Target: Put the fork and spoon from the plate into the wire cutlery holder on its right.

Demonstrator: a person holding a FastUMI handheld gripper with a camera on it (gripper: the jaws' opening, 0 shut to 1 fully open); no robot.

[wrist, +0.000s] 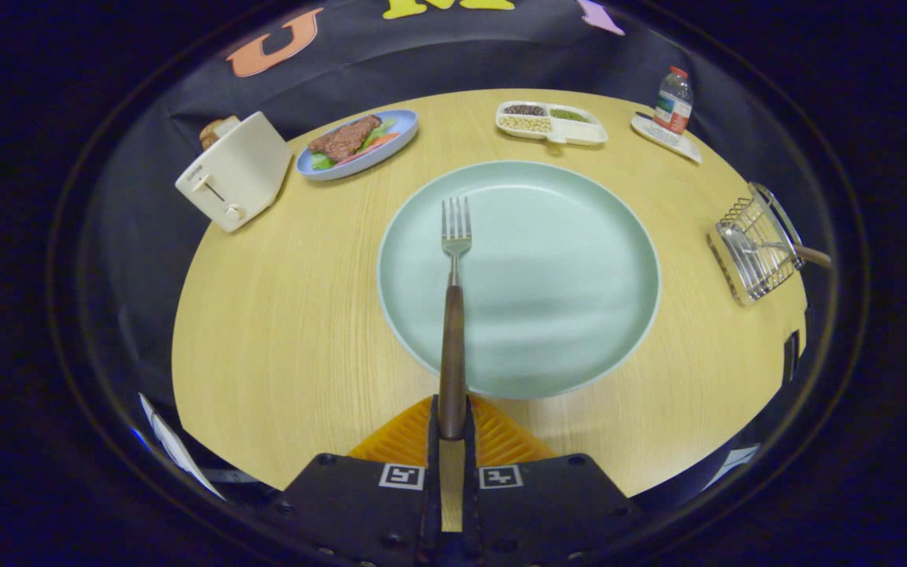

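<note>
Fork first, by the look of it: the slim steel fork with the dark wooden handle [452, 315] lies with its tines out over the pale green round plate [564, 276] and its handle running back off the rim, the very end of the handle pinched between the two fingers of the tool [452, 429], which are closed on it from either side. The wire cutlery holder [754, 250] stands well to the right on the round wooden bench [280, 331], and a spoon with a wooden handle [768, 248] already rests in it, so I judge the fork is the last piece to go. The grip worries me: it is right at the tail of the handle, so the heavy tined end could droop or swing as the fork is lifted, and it might twist out of the fingers. A sagging tip could scrape the plate or catch the holder's wires on the way in, and a nudge might shove the light basket or knock the spoon.
</note>
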